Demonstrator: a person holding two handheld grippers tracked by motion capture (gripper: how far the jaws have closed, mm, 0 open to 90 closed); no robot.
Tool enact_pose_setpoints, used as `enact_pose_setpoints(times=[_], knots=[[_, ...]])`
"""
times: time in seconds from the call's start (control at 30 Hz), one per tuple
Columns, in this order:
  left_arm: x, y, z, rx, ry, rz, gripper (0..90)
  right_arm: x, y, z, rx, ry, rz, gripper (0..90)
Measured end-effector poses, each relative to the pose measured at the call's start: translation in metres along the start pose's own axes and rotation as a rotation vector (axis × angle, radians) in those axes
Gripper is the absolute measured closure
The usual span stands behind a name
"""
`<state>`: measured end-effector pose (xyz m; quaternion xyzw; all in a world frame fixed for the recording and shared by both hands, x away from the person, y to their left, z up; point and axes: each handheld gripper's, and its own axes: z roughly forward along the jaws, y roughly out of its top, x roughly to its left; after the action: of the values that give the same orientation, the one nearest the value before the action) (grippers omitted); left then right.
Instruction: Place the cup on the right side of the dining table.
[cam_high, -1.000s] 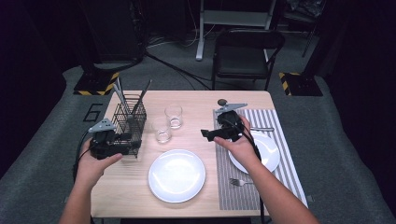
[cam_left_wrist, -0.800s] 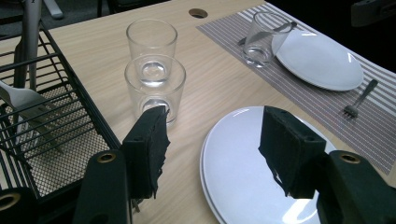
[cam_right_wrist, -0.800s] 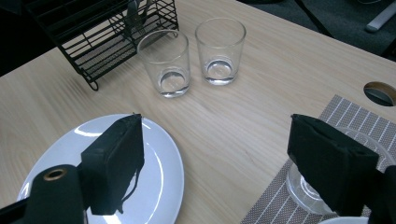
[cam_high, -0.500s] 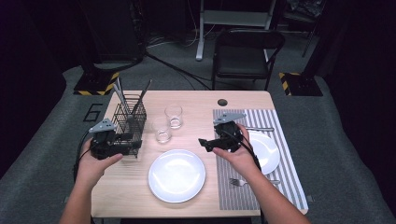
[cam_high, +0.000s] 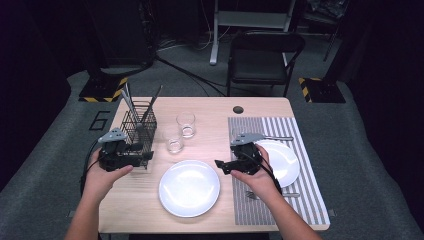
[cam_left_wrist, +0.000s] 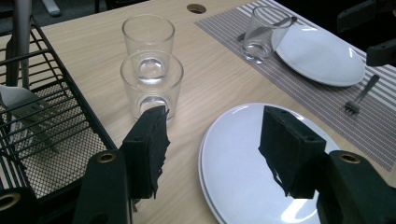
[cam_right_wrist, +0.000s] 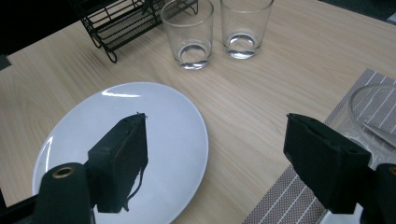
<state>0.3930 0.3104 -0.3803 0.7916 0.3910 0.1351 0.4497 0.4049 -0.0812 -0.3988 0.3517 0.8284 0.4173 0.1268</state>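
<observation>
My left gripper (cam_high: 145, 156) is open beside the black wire basket (cam_high: 137, 127), which holds several utensils. In the left gripper view its jaws (cam_left_wrist: 215, 126) point over the front white plate (cam_left_wrist: 261, 163), with two empty glasses (cam_left_wrist: 152, 84) just beyond. My right gripper (cam_high: 221, 166) is open and empty at the striped placemat's (cam_high: 305, 170) left edge. Its jaws (cam_right_wrist: 217, 135) straddle the gap between the front white plate (cam_right_wrist: 126, 135) and a third glass (cam_right_wrist: 369, 112) standing on the placemat. That third glass (cam_left_wrist: 261, 32) stands upright next to the second white plate (cam_left_wrist: 322, 53).
A fork (cam_high: 272, 195) lies on the placemat's near part and a utensil (cam_high: 275, 137) beyond the second white plate (cam_high: 282, 160). The table (cam_high: 210, 107) has a round hole (cam_high: 238, 109) near its far edge. A black chair (cam_high: 260, 55) stands behind it.
My right gripper has drawn back toward the person and slightly left, from over the placemat's far part to beside the front plate. The left gripper has stayed by the basket.
</observation>
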Motion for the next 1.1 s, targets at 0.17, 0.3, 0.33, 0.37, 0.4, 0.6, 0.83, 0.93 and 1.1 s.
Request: enact_pose_setpoints(times=[0.17,0.3,0.33,0.37,0.4,0.6,0.83,0.93,1.1], knots=[[0.000,0.000,0.000,0.002,-0.001,0.001,41.4,-0.001,-0.014,0.002,0.011,0.003,0.013,21.6],[0.000,0.000,0.001,0.008,-0.004,-0.005,41.3,-0.003,-0.025,0.004,0.018,0.000,0.021,22.1],[0.000,0.000,0.001,0.007,-0.002,-0.005,41.3,-0.004,-0.027,0.004,0.018,-0.002,0.018,22.1],[0.000,0.000,0.001,0.008,-0.002,-0.002,41.3,-0.004,-0.031,0.005,0.025,-0.004,0.030,22.3],[0.000,0.000,0.001,0.009,-0.002,0.001,41.3,-0.006,-0.034,0.005,0.025,-0.004,0.026,22.3],[-0.001,-0.001,0.002,0.013,-0.002,0.002,41.4,-0.006,-0.049,0.006,0.027,0.006,0.053,22.6],[-0.001,-0.001,0.003,0.015,-0.001,0.005,41.3,-0.004,-0.067,0.009,0.040,0.010,0.069,24.0],[-0.001,-0.001,0.003,0.014,0.000,-0.001,41.3,-0.001,-0.072,0.010,0.054,0.015,0.056,24.3],[-0.002,-0.001,0.003,0.014,0.001,0.000,41.3,0.004,-0.081,0.016,0.063,0.030,0.032,24.9]])
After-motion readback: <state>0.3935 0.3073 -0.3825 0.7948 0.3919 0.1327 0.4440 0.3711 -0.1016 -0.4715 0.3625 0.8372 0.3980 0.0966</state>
